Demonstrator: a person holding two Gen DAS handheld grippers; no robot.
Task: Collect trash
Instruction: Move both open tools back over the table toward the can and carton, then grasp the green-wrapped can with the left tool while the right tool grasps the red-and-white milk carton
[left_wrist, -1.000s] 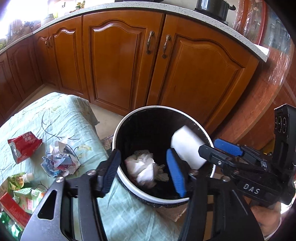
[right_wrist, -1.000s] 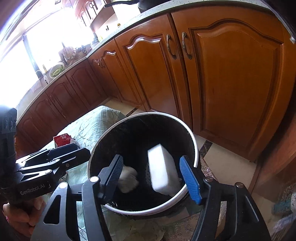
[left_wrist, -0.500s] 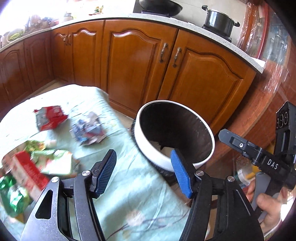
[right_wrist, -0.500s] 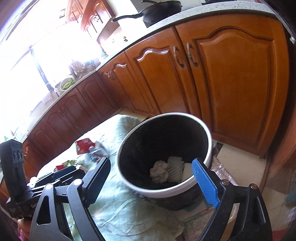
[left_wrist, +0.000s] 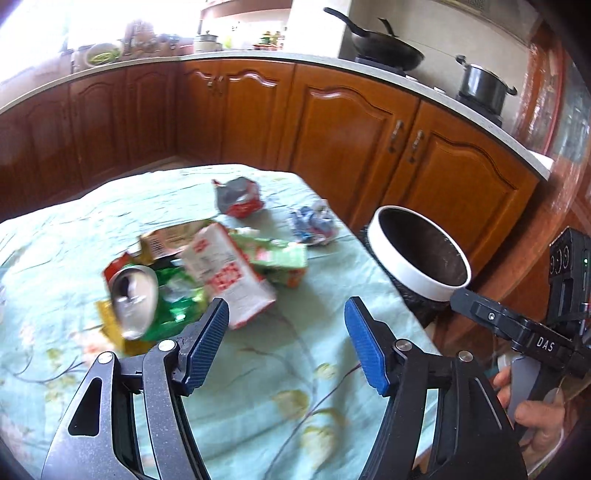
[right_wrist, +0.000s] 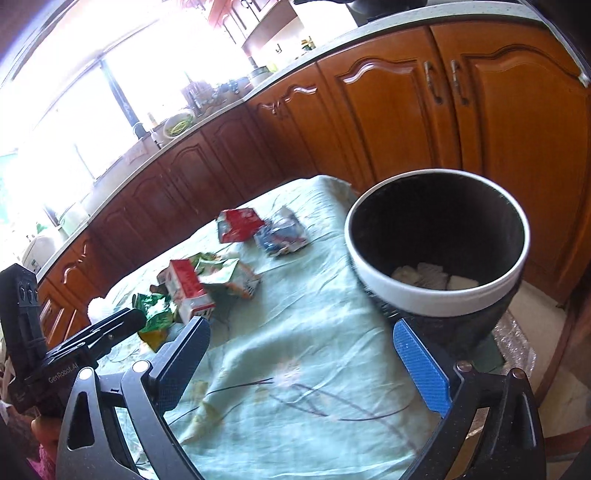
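Pale green cloth (left_wrist: 258, 387) covers the table, and I take the bin (left_wrist: 419, 254) with its white rim as my landmark; it stands just off the table's edge, in front of the brown cabinet doors (right_wrist: 461, 110). My left gripper (left_wrist: 286, 341) hangs over the cloth with its blue pads spread wide and nothing between them. My right gripper (right_wrist: 306, 362) is spread wide as well and empty, its right pad (right_wrist: 421, 373) low against the outside of the bin.

Inside the bin, in the right wrist view, I see crumpled white paper (right_wrist: 432, 277) at the bottom. Trash lies on the cloth to the left of the bin: nearest it a blue and white wrapper (left_wrist: 314, 225), beyond that a red and grey packet (left_wrist: 238, 195), and farther off a heap with a red and white carton (left_wrist: 225, 273), a green pouch (left_wrist: 275, 260), a can (left_wrist: 133, 299) and a green foil bag (left_wrist: 177, 310). The heap is blurred in the left wrist view.
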